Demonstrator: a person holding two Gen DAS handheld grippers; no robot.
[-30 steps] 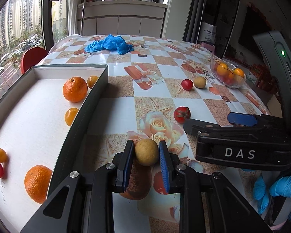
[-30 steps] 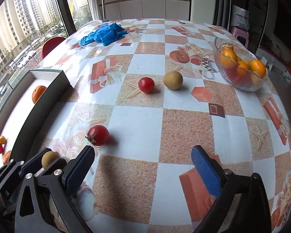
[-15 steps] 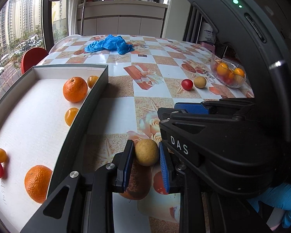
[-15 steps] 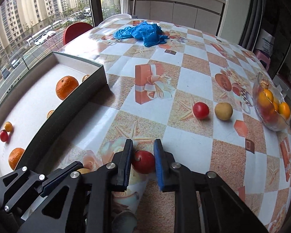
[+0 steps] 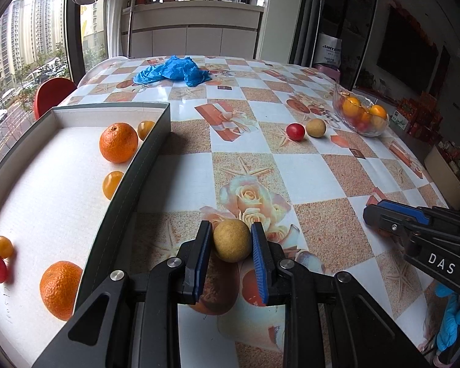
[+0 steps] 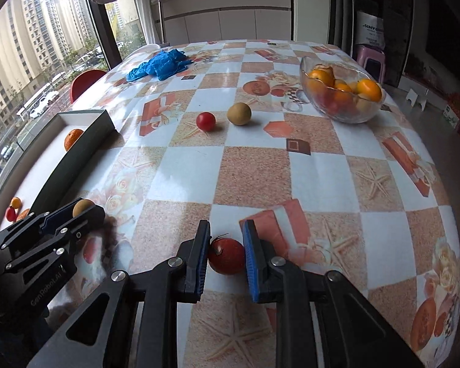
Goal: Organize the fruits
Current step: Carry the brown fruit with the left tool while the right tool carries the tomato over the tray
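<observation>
the left claw (image 5: 231, 243) grips a tan round fruit (image 5: 231, 240) beside the tray (image 5: 144, 153); the right claw (image 6: 225, 254) is clenched on a red tomato (image 6: 227, 255) above the table (image 6: 291, 178).

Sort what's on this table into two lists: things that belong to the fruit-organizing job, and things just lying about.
Job: tan fruit in left gripper; red tomato in right gripper; loose tomato and tan fruit; tray; glass bowl.

Lying about: blue gloves; red chair.
</observation>
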